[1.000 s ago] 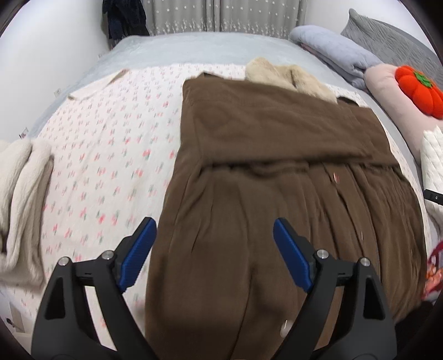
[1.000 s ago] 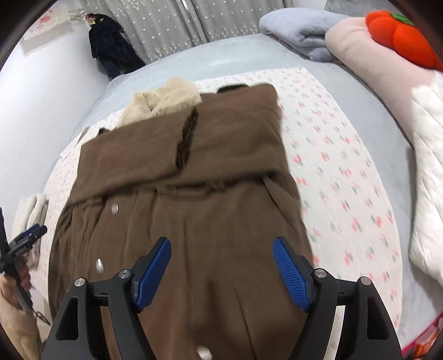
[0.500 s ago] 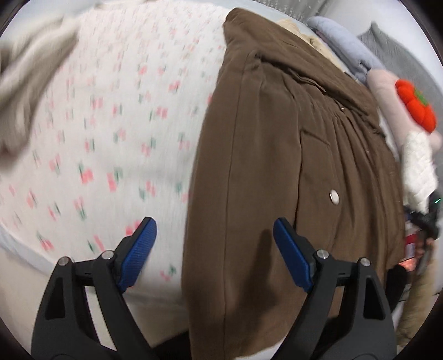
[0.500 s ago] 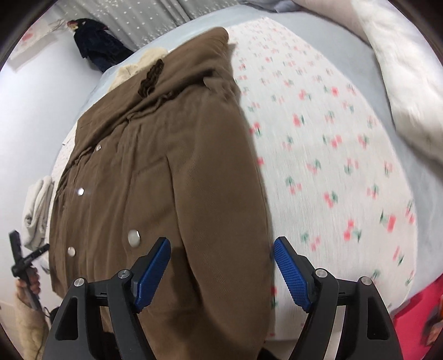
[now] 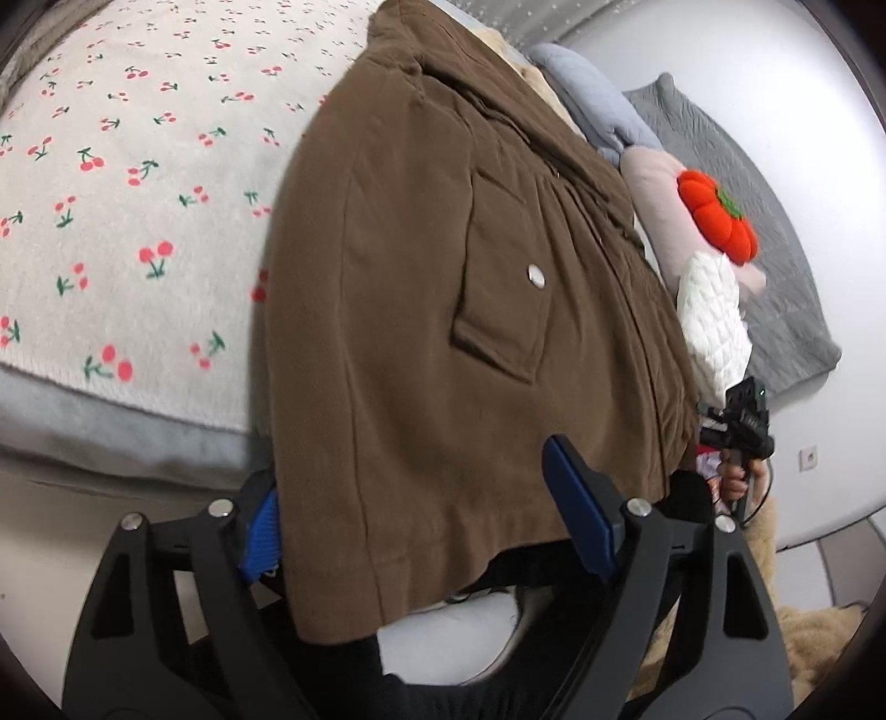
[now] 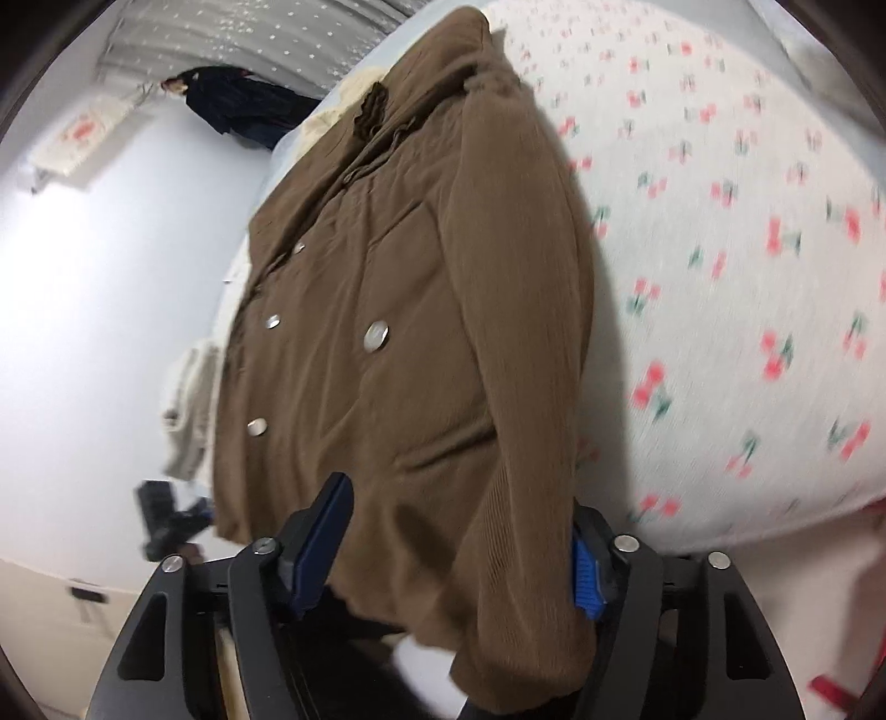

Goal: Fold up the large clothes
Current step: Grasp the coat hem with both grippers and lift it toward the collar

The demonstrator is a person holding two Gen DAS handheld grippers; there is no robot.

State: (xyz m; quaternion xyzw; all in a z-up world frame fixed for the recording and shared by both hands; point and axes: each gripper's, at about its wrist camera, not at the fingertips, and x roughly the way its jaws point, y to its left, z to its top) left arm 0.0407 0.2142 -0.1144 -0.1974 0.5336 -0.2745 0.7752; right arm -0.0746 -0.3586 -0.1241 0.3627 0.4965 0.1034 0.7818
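A brown coat (image 5: 421, 310) lies lengthwise on the bed, its hem hanging over the near edge of a white blanket printed with red cherries (image 5: 111, 183).

The left gripper (image 5: 426, 526) straddles the coat's left hem corner; its blue pads are apart and closing, the cloth between them, and whether they press it I cannot tell. The left wrist view alone shows a flapped pocket with one silver snap (image 5: 536, 274), a pale blue folded quilt (image 5: 598, 105), a pink pillow (image 5: 659, 183) bearing an orange pumpkin cushion (image 5: 720, 216), a white quilted piece (image 5: 714, 321) and a grey quilted cover (image 5: 764, 232) against the white wall. Far right, a hand holds the other gripper.

The right gripper (image 6: 459, 543) straddles the right hem corner, pads likewise apart and closing around the cloth. The right wrist view alone shows three silver snaps (image 6: 376, 335) down the coat's front, a cream fleece collar (image 6: 343, 105), a dark garment (image 6: 243, 102) hanging by dotted grey curtains (image 6: 288, 33), and a folded cream item (image 6: 191, 399) at the bed's left side.
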